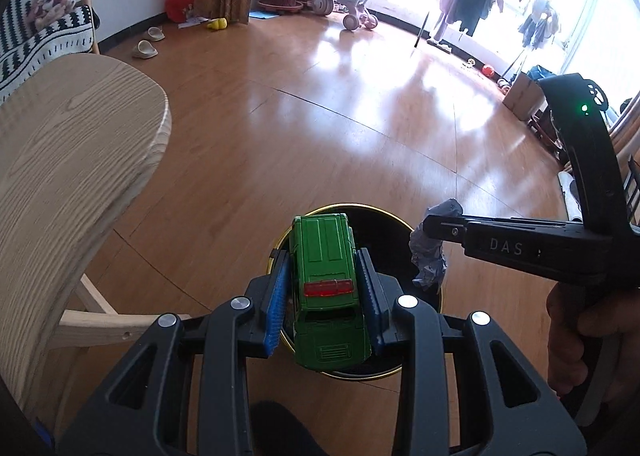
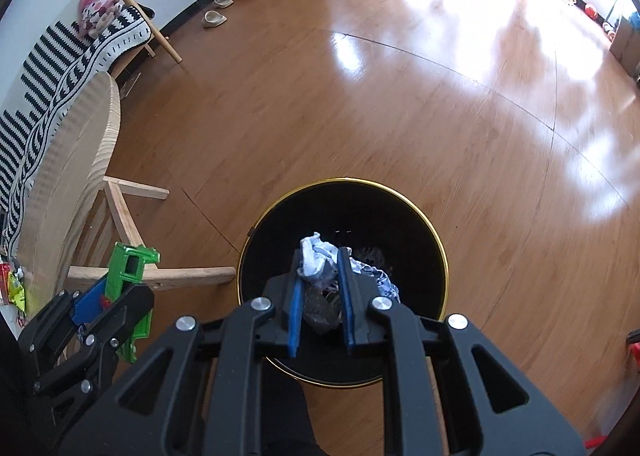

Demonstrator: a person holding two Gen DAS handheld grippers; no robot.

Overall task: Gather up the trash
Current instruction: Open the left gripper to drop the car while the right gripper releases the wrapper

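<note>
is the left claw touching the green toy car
Touching. The left wrist view shows the left claw with a blue pad pressed against each side of the green toy car, holding it above the black bin.

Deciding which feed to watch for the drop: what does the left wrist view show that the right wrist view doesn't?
Left wrist only: the green toy car's roof and red tail lights, and the person's hand on the right hand-held gripper.
Right wrist only: the black bin's full gold rim and dark inside.
Both: car clamped in the left hand-held gripper, crumpled blue-white paper wad clamped in the right, pale wooden chair.
</note>
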